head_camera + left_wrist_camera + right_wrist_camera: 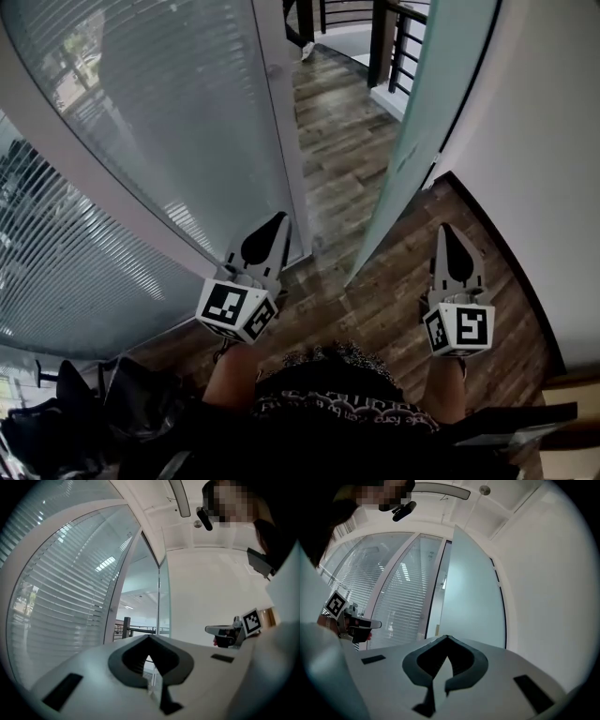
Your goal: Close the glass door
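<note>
The frosted glass door stands open, swung in towards the white wall on the right, with its free edge near the floor between my two grippers. In the right gripper view the glass door fills the middle ahead. My left gripper points at the doorway beside the white door frame post; its jaws meet at the tip with nothing in them. My right gripper is shut and empty, just right of the door's lower edge and apart from it. Neither gripper touches the door.
A curved glass wall with blinds runs along the left. Wood floor leads through the doorway to a dark railing. The white wall closes the right side. A dark bag lies at the lower left.
</note>
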`<state>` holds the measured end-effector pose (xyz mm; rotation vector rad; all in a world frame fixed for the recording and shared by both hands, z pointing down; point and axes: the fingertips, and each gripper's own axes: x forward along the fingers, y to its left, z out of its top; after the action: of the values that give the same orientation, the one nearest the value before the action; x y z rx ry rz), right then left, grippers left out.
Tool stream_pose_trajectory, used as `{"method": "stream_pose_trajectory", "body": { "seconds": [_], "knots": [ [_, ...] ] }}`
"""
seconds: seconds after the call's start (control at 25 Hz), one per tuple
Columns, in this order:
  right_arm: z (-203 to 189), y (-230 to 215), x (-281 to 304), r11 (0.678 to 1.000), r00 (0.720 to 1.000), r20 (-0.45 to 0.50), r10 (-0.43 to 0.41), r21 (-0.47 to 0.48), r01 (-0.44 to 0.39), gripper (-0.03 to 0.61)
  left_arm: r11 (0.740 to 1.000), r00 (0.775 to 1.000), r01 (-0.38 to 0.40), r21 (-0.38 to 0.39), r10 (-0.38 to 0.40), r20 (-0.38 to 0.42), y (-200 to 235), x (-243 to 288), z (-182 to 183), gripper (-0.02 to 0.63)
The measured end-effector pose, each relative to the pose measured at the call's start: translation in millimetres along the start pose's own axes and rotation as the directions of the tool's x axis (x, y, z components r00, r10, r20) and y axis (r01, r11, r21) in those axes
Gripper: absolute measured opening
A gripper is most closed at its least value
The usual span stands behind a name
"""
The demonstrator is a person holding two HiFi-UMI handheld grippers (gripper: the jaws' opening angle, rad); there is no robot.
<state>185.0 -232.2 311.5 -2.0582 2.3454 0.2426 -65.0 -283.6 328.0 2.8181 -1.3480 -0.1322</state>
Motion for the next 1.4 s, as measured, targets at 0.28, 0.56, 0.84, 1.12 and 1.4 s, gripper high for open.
{"method": "stream_pose_trajectory", "body": {
  "seconds": [0.28,0.56,0.84,1.12,1.4],
  "knots": [
    [-13,-19,31,1.0,1.0,-0.007,0.004,0.007,-0.004,0.003,1.0,1.0,-0.017,0.015,0.017,-0.009,11,31,-5,0.002],
    [-20,-40,68,0.999,0.999,-0.001,0.041,0.031,-0.041,0.003,0.998,0.999,-0.049,0.028,0.049,-0.019,18,58,-3,0.002],
    [-43,-32,109,0.962,0.959,-0.097,0.266,0.083,-0.259,0.089,0.993,0.992,-0.115,0.039,0.117,-0.039,30,70,-5,0.002],
    [-78,-31,144,0.915,0.895,-0.192,0.403,0.109,-0.388,0.144,0.979,0.979,-0.201,0.013,0.202,-0.037,49,72,-8,0.002],
    [-100,-34,176,0.882,0.846,-0.25,0.471,0.124,-0.454,0.152,0.963,0.963,-0.268,0.017,0.268,-0.033,56,70,-4,0.002]
  ]
}}
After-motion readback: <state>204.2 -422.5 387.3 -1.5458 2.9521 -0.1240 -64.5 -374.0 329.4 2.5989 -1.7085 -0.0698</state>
